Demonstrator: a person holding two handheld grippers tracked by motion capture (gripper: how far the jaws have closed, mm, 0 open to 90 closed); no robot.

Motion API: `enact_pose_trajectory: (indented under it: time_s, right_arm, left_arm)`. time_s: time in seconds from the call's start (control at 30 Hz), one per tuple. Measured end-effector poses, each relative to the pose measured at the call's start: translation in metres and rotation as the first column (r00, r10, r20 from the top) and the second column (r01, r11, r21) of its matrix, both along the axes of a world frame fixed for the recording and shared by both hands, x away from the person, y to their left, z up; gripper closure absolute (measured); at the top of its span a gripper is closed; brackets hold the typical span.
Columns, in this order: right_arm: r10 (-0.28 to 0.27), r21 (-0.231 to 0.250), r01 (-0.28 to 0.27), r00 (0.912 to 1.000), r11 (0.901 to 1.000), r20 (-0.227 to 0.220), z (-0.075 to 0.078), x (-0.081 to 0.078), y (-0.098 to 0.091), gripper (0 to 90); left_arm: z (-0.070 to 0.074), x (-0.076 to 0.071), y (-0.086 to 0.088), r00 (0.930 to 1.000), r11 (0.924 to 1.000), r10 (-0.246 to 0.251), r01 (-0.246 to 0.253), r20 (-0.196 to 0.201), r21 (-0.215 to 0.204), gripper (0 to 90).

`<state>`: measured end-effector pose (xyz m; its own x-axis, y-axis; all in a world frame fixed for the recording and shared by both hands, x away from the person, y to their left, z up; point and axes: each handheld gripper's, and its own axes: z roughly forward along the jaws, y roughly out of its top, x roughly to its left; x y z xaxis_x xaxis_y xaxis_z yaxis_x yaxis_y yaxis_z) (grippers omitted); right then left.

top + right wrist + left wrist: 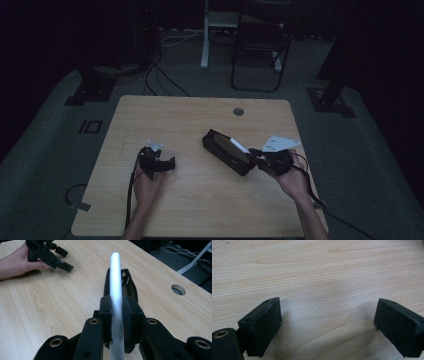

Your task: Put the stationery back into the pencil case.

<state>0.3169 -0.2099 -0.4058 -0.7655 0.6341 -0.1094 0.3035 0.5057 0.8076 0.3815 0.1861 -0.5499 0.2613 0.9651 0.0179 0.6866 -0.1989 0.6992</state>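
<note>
While the wooden table [200, 200] carries everything, the black case [226, 151] lies aslant near its middle, open end toward my right side, so that a long thing can slide in or out along its length. My right gripper [117, 322] has its jaws closed flat on a white pen-like stick [115, 282], held near one end with the rest pointing out over the case, which I judge lines it up with the opening. From above, the stick [239, 146] sits on top of the case's near end, touching or just above it; I cannot tell which. My left gripper [327, 322] hovers low over bare wood, jaws spread wide and holding nothing, well apart from the case and out of the way. A round cable hole [238, 111] sits near the far edge. Nothing lies between stick and case.
</note>
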Motion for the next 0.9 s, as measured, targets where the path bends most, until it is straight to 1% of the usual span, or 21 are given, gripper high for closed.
enact_pose_trajectory:
  time_s: [0.13,0.17,0.23,0.6,0.9]
  right_arm:
    - [-0.004,-0.009,0.004,1.0,1.0,0.003,0.0,0.004,0.001,79.0]
    - [-0.006,-0.009,0.006,1.0,0.9999,-0.002,0.0,0.008,0.002,79.0]
    - [-0.006,-0.013,0.006,1.0,0.9999,-0.001,0.0,0.011,0.003,79.0]
    - [-0.015,-0.005,0.015,0.9999,0.9999,-0.006,0.001,0.022,0.007,78.9]
    - [-0.024,-0.011,0.024,0.9997,0.9997,-0.002,0.002,0.032,0.014,79.0]
  left_arm:
    - [0.0,0.0,0.0,1.0,1.0,0.0,0.0,0.0,0.0,7.9]
    - [0.0,0.0,0.0,1.0,1.0,0.0,0.0,0.0,0.0,7.9]
    - [0.0,0.0,0.0,1.0,1.0,0.001,-0.001,0.0,0.0,7.9]
    - [0.0,0.0,0.0,1.0,1.0,0.001,-0.001,0.0,0.0,7.9]
    - [0.0,0.0,0.0,1.0,1.0,0.001,-0.001,0.0,0.0,7.9]
